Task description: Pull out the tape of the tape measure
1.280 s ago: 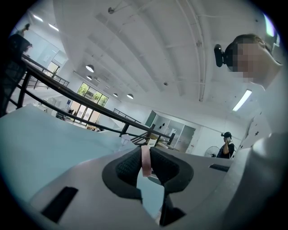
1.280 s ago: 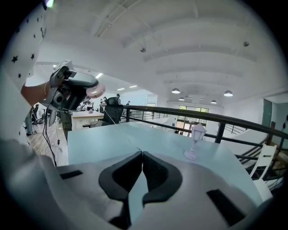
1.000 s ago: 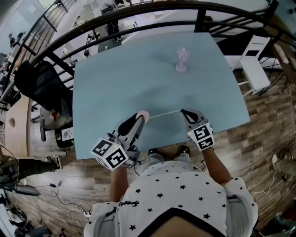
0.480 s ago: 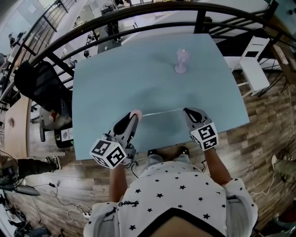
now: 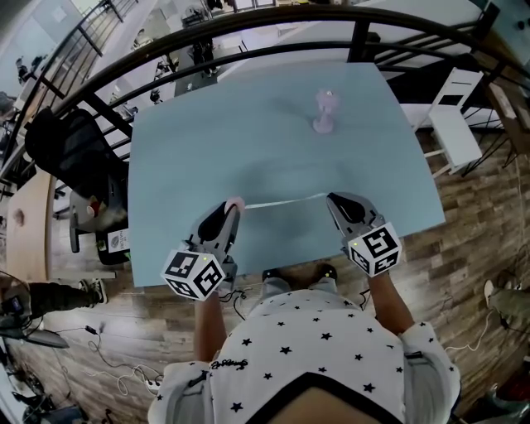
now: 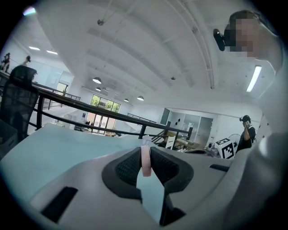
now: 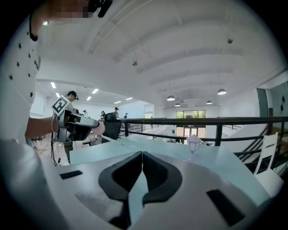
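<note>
The tape measure [image 5: 235, 201] is a small pink round case, and my left gripper [image 5: 231, 207] is shut on it above the near part of the light blue table [image 5: 199, 141]. Seen from the left gripper view, the pink case [image 6: 146, 161] stands edge-on between the dark pads. A thin white tape [image 5: 281, 201] runs from the case to my right gripper [image 5: 330, 199], whose jaws are shut on its end. In the right gripper view the jaws [image 7: 141, 157] meet with no gap, and the left gripper [image 7: 77, 126] shows at the far left with the case [image 7: 97, 129].
A small pink lamp-like ornament [image 5: 325, 109] stands at the far side of the table. A black railing [image 5: 248, 23] curves behind the table. A black office chair [image 5: 70, 153] is on the left and a white stool [image 5: 458, 124] on the right.
My left gripper has carried the pink case to the left and nearer the table's edge. The right gripper has risen. The stretch of tape between them is longer.
</note>
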Action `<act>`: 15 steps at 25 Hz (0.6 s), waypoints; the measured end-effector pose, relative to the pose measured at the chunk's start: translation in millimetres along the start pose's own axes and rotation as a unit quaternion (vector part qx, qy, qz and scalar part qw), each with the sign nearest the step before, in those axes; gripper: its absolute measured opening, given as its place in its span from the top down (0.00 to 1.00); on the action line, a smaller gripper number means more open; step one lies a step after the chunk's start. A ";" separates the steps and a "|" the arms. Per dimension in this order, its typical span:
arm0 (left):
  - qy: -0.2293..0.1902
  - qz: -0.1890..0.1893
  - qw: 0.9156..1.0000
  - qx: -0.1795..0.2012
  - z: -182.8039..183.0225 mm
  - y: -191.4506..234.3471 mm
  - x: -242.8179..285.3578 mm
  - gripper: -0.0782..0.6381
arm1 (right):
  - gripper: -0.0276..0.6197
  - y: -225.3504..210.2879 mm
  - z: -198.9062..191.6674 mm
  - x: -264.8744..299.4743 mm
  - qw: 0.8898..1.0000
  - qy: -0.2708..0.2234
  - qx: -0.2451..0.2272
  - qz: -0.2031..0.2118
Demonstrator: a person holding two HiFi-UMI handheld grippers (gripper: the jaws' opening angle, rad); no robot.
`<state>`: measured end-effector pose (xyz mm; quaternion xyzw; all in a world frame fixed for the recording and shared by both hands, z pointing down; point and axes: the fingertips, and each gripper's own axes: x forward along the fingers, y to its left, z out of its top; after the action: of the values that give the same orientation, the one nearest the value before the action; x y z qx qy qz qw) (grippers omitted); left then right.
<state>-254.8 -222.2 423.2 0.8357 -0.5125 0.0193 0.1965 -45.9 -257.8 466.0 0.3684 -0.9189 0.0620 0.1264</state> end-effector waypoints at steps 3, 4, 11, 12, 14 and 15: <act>0.000 0.003 1.000 -0.001 -3.1 1.5 -0.5 0.77 | 0.95 2.8 10.5 -3.4 1.000 -0.014 0.005 0.005; 0.001 0.004 1.000 -0.001 -3.9 1.4 -0.6 0.77 | 0.95 3.6 14.2 -4.7 1.000 -0.018 0.005 0.007; 0.004 0.010 1.000 0.008 -6.4 2.6 -2.2 0.77 | 0.95 10.2 29.3 -8.5 0.999 -0.034 0.001 0.016; 0.004 0.010 1.000 0.009 -6.2 2.7 -2.2 0.77 | 0.95 10.5 30.0 -8.6 0.999 -0.034 0.001 0.017; 0.004 0.012 1.000 0.010 -6.2 2.2 -3.1 0.77 | 0.95 11.1 30.7 -9.3 0.999 -0.034 0.001 0.019; 0.004 0.012 1.000 0.010 -6.3 1.8 -3.7 0.77 | 0.95 11.6 30.6 -9.6 0.999 -0.034 0.001 0.019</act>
<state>-257.1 -217.6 428.7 0.8313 -0.5215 0.0298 0.1897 -52.9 -249.4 433.7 0.3526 -0.9296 0.0526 0.0937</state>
